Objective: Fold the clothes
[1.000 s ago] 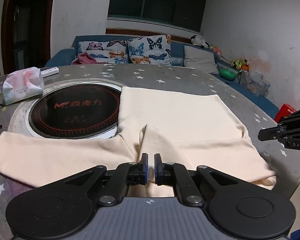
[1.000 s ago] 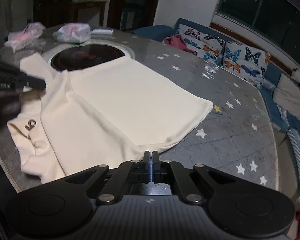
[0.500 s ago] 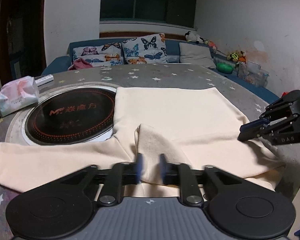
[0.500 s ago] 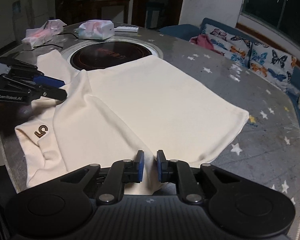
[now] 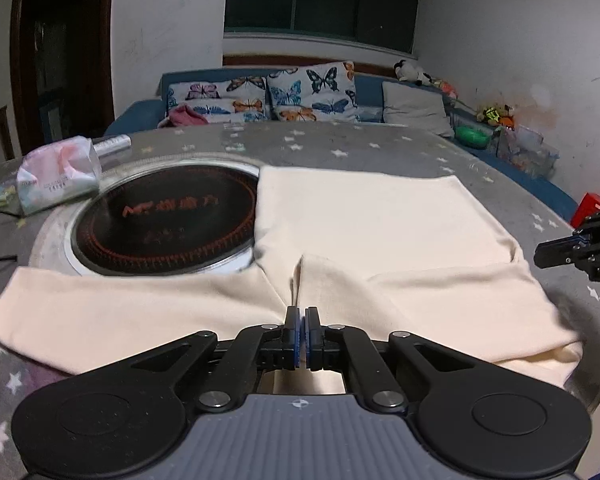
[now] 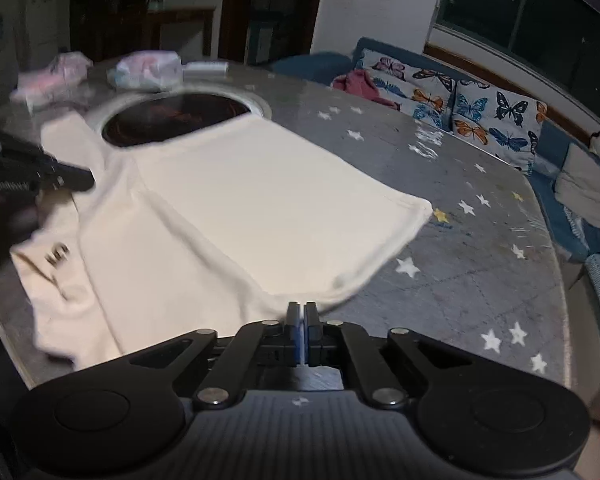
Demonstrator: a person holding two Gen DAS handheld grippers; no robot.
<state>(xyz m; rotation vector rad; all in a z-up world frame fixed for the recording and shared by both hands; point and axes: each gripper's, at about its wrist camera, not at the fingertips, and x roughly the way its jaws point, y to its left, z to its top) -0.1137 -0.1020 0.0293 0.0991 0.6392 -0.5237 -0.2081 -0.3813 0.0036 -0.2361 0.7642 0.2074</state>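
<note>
**A:** ok so the left wrist view has the cream shirt spread flat on the grey star-print tabletop, one sleeve stretched out to the left below the round black cooktop set into the surface. The left gripper has its fingers pressed together on a raised pleat of fabric right where sleeve meets body. The right gripper pokes in from the right edge there, tip over the shirt's edge; can't tell from that angle what it's doing.

**B:** the right wrist view fills that in. The right gripper's fingers are together too, pinching the near edge of the shirt close to a bottom corner. You also get a dark mark on the near sleeve end, too blurred to read, which the left view doesn't show at all. The left gripper shows up at the left side over the shoulder area, fuzzy.

**A:** how's the shirt look from there?

**B:** body lies mostly smooth, hem corner pointing right, one sleeve folded in along the near side. The near end reaches the tabletop's edge.

**A:** left view also gets the tissue pack beside the cooktop and the butterfly cushions on the blue sofa behind.

**B:** yep, same pack and cushions here, just from the other side.
</note>
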